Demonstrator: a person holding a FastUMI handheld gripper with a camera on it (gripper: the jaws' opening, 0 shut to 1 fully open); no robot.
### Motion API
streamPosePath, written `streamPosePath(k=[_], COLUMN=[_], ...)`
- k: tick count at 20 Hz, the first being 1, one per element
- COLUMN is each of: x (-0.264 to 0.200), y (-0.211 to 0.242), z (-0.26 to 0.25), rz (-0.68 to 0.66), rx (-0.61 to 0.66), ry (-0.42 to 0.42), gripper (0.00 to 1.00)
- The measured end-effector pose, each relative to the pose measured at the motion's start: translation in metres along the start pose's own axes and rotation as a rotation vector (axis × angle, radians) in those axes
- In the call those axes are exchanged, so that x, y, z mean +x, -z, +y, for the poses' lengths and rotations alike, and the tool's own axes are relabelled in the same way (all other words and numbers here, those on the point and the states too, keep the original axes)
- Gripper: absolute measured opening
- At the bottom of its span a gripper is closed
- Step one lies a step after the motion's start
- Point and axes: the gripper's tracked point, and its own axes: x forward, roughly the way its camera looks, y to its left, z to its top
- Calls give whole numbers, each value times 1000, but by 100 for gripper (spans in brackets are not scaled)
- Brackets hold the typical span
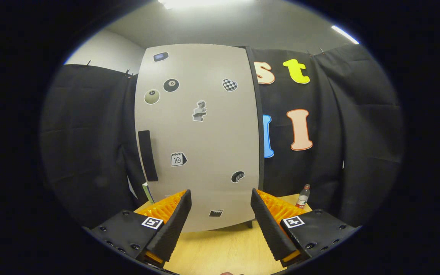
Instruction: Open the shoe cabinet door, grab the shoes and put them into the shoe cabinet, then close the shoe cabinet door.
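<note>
Fingers (220, 214) spread, empty, door (199, 133) shut just ahead, handle (148, 155) off beyond left finger; risk sliding off handle or shoving cabinet across tabletop (220, 248).

The shoe cabinet door (199, 133) carries several stickers. A black billiard-ball sticker (171, 85) shows the number 8, and a tear-off calendar sticker (178, 159) shows the number 10. The marks on the other stickers are too small to read. The bottle (303, 197) standing on the surface beside the cabinet has a label that cannot be made out.
</note>
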Motion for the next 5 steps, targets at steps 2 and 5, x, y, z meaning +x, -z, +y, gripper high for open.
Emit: streamPosePath(k=[2, 5], x=[0, -2], y=[4, 7], z=[1, 9], rz=[10, 16], rx=[5, 7], ry=[-2, -13], gripper=[98, 98])
